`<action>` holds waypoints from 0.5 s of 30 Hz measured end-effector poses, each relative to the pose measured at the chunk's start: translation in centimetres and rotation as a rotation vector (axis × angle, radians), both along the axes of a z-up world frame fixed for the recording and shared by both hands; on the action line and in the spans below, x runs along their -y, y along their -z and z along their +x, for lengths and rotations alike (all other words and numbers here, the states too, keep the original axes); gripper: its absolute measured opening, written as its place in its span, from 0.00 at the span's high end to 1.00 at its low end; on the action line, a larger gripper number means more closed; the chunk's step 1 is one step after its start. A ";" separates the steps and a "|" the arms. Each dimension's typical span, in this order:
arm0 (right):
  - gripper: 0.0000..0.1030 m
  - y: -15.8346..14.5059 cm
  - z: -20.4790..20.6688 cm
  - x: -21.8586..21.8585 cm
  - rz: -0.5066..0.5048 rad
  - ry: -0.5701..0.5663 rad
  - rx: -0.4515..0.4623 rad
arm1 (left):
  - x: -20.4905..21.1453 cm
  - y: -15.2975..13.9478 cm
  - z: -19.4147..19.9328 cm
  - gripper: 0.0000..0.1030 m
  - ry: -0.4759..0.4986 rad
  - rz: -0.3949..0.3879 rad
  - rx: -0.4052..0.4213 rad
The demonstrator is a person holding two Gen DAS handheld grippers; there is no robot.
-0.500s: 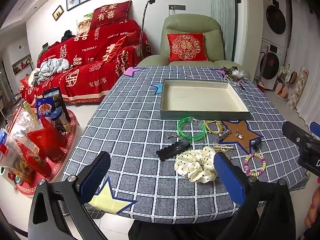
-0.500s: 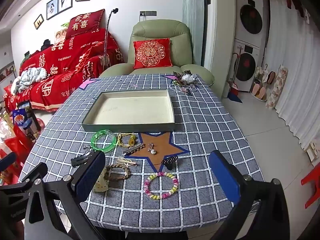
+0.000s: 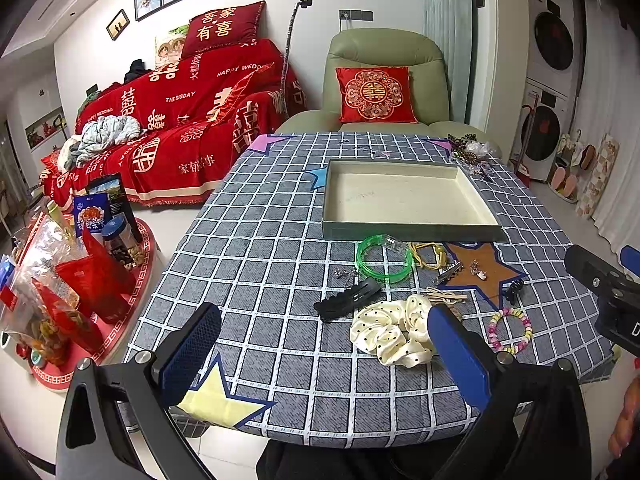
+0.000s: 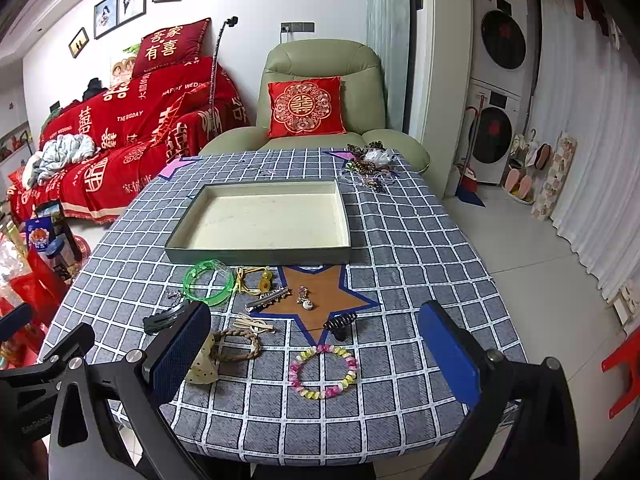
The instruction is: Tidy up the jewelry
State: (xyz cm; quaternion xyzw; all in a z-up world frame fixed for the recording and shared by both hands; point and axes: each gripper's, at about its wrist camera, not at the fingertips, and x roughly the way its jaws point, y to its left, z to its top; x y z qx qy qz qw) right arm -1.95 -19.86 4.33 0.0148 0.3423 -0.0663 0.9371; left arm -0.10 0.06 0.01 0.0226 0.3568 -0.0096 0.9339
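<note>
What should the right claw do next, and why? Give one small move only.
Probably lower the right claw onto the pastel bead bracelet and close on it. Both claws are open and hold nothing, the tray has nothing in it yet, and the bracelet lies flat on the tablecloth, nearest to that claw and midway between its fingers.

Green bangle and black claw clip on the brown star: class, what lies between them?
Right wrist view: between the green bangle and black claw clip lie a yellow cord, a silver clip and a small charm.
</note>
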 end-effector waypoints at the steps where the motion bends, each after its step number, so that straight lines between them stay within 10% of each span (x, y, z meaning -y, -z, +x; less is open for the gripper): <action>1: 0.00 0.0 -0.1 0.0 0.000 -0.001 0.001 | 0.0 0.0 0.0 0.00 0.001 0.001 0.001; 15: 0.00 0.0 -0.1 0.0 -0.001 0.000 0.002 | 0.0 -0.1 -0.1 0.00 -0.001 -0.004 0.007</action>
